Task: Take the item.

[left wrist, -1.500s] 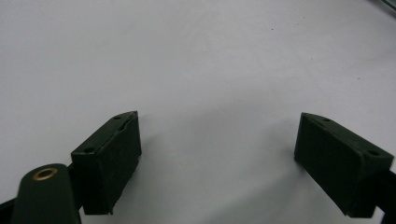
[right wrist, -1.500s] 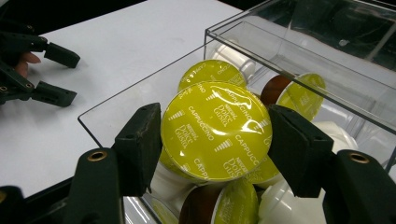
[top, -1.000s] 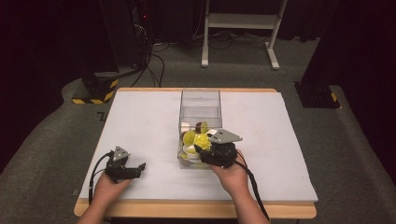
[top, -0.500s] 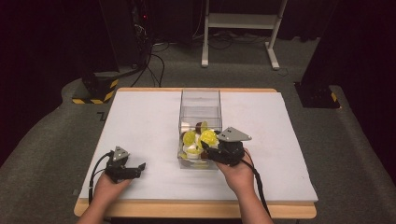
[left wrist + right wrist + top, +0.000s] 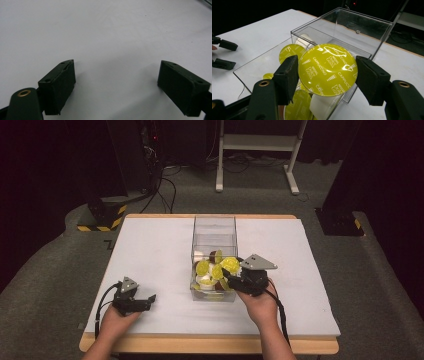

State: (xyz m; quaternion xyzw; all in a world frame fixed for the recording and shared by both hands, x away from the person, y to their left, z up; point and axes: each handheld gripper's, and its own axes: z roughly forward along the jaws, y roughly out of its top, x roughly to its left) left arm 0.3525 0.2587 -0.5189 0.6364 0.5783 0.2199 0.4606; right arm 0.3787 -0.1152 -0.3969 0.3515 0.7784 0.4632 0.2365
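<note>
My right gripper (image 5: 327,75) is shut on a yellow cappuccino capsule (image 5: 327,66), its foil lid facing the camera. The capsule hangs over the near part of a clear plastic box (image 5: 367,32). In the high view the capsule (image 5: 230,264) sits at the box's right side, with the right gripper (image 5: 229,271) just right of it. The box (image 5: 214,220) holds several more capsules: yellow (image 5: 202,267), brown (image 5: 214,255) and white (image 5: 199,254). My left gripper (image 5: 148,300) rests open on the white table at the front left, nothing between its fingers (image 5: 58,85).
The white tabletop (image 5: 150,250) spreads wide on both sides of the box. The left gripper's jaws show far off in the right gripper view, at its left edge. Beyond the table are dark floor, cables and a white stand (image 5: 257,142).
The right gripper has risen and drifted a little to the right with the yellow capsule in it. The left gripper has stayed put.
</note>
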